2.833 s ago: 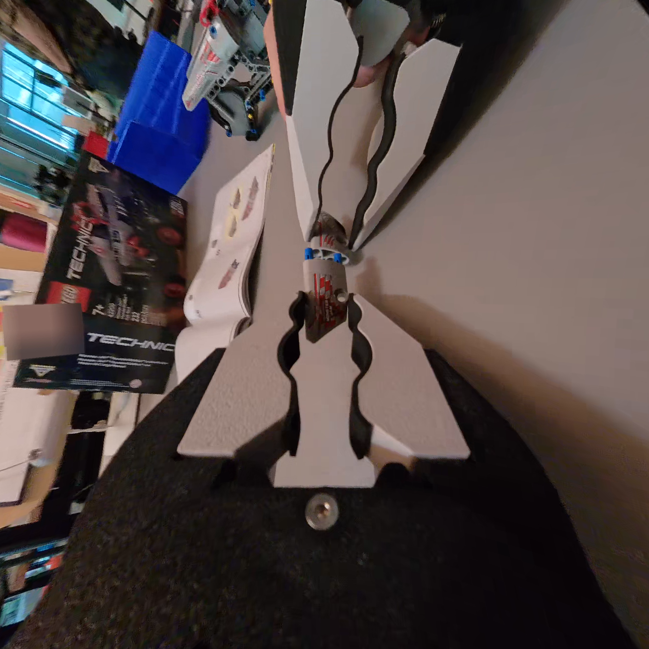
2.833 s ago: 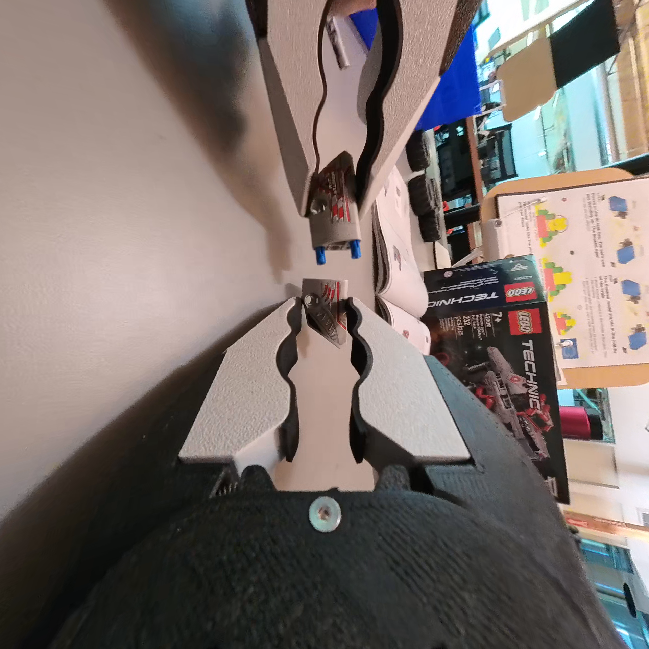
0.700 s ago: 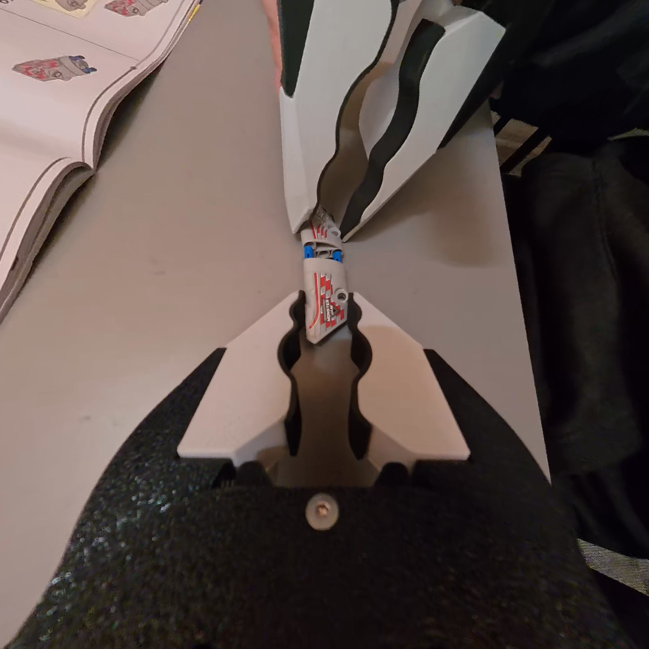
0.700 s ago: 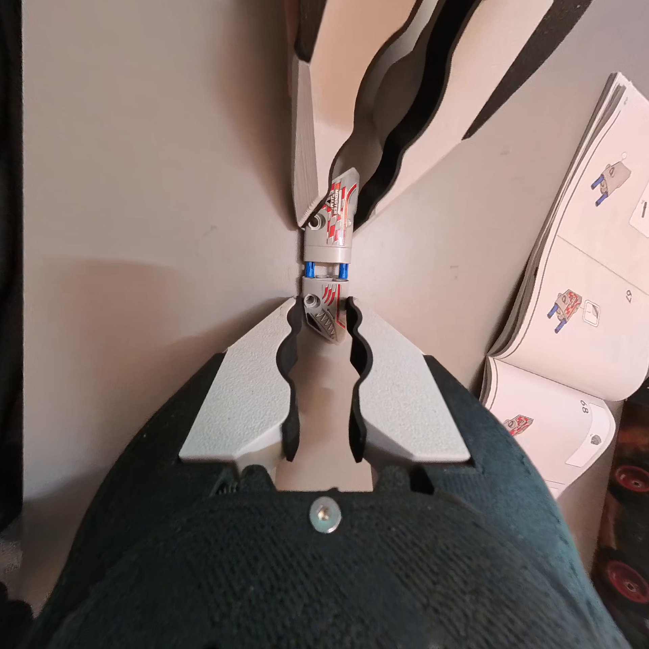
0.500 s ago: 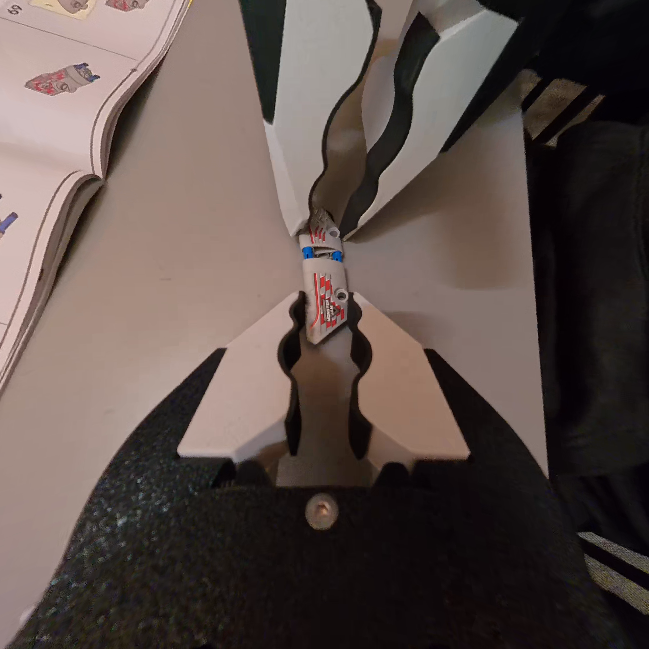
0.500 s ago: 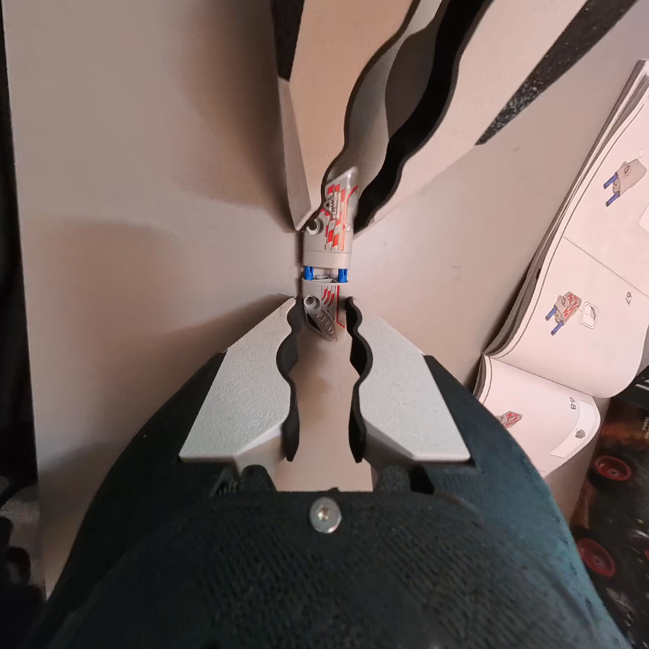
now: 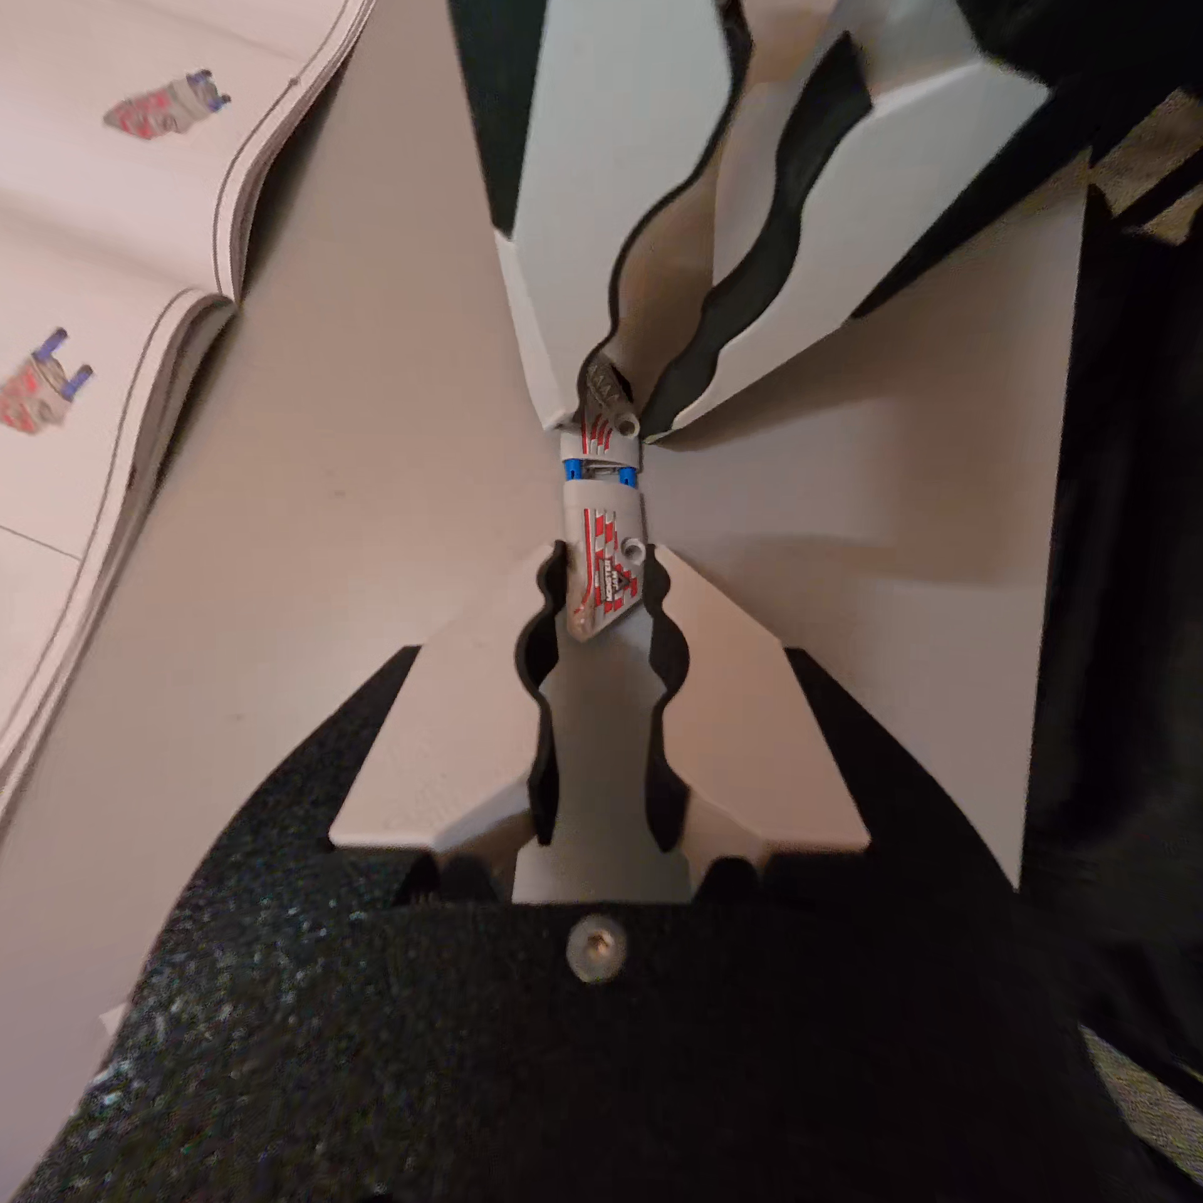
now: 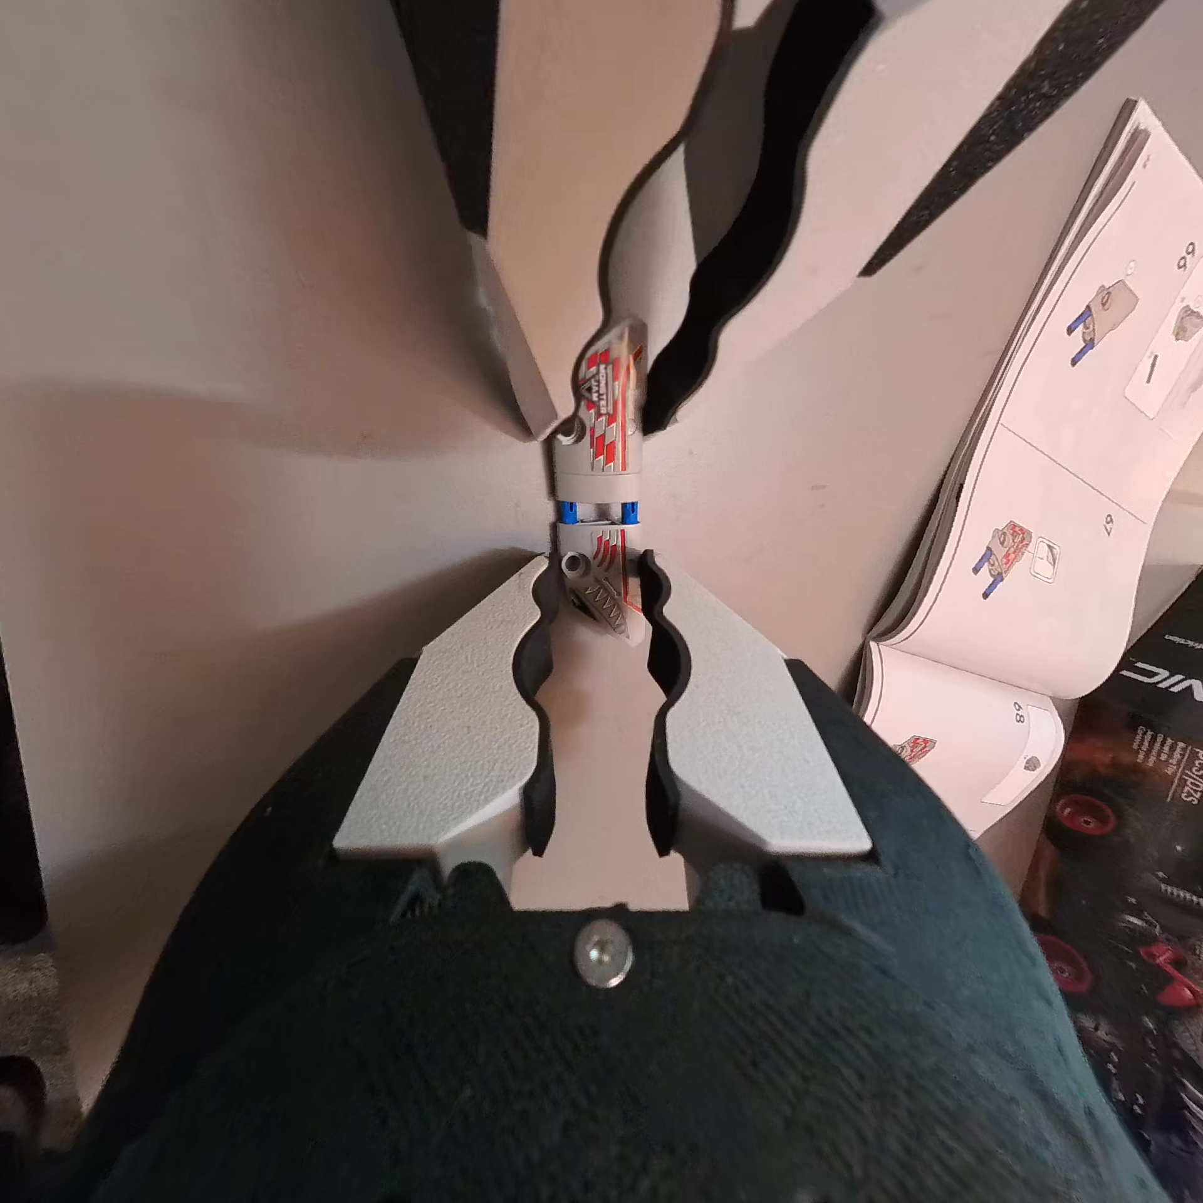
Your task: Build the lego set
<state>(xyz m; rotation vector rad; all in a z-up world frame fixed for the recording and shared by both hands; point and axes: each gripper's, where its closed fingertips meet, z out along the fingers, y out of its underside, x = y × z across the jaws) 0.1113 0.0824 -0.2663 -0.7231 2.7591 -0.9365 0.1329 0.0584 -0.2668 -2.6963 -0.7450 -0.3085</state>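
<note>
While left gripper (image 7: 602,573) pinches checkered panel (image 7: 604,560), right gripper (image 8: 595,566) pinches toothed panel (image 8: 602,586) (blue pins (image 8: 599,514) between).

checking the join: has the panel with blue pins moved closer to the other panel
Yes. Against the panel in the right claw, the pinned panel has come closer; its blue pins now reach it.

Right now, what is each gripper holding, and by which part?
Left gripper: a grey stickered panel, pinched at its pointed end. Right gripper: the matching panel, also by its pointed end. Blue pins bridge the two flat ends.
</note>
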